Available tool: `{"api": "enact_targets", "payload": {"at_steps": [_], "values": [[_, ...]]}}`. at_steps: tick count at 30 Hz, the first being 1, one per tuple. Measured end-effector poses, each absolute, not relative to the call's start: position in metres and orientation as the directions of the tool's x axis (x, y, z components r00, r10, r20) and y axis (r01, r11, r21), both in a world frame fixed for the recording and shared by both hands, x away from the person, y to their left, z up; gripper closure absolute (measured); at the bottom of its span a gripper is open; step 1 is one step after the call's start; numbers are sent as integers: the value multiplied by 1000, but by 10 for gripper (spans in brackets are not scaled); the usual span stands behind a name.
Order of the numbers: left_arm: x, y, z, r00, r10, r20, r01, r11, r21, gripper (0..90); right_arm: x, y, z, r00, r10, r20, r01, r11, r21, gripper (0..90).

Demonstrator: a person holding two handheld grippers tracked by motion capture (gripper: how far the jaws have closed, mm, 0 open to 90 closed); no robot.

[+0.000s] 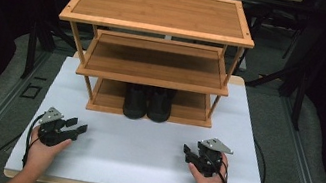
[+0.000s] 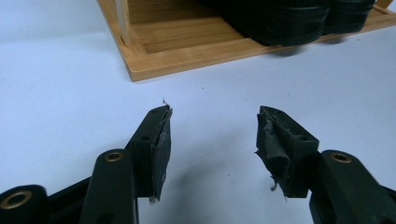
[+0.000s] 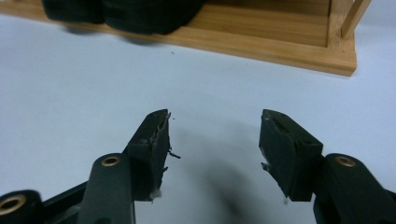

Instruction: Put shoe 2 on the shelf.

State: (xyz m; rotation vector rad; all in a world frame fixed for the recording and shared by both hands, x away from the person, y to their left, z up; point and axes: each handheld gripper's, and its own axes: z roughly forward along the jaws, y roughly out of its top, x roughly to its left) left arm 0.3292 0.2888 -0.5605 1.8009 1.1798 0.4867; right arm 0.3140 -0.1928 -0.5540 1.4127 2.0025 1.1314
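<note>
A three-tier bamboo rack [image 1: 156, 60] stands at the back of the white table [image 1: 140, 153]. A pair of black shoes [image 1: 147, 103] sits on its bottom shelf, toes out over the front edge. The same shoes [image 2: 289, 18] show at the top of the left gripper view and, as dark shapes [image 3: 126, 14], at the top of the right gripper view. My left gripper [image 1: 77, 126] rests on the table at the front left, open and empty. Its jaws [image 2: 214, 140] point at the rack's left corner. My right gripper [image 1: 187, 153] rests at the front right, open with nothing between its fingers [image 3: 214, 140].
The rack's top shelf [image 1: 160, 10] and middle shelf [image 1: 156, 62] are bare. White table surface lies between the grippers and the rack's base [image 2: 187, 56]. Dark floor and metal rails [image 1: 0, 108] flank the table.
</note>
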Motion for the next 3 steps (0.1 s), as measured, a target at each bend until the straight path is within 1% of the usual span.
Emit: {"api": "enact_targets", "payload": {"at_steps": [3], "values": [[330,287,-562,471,870,-143,520,-142,842,438,315,-193,-555,-380,921,89,564,155,811,420]]}}
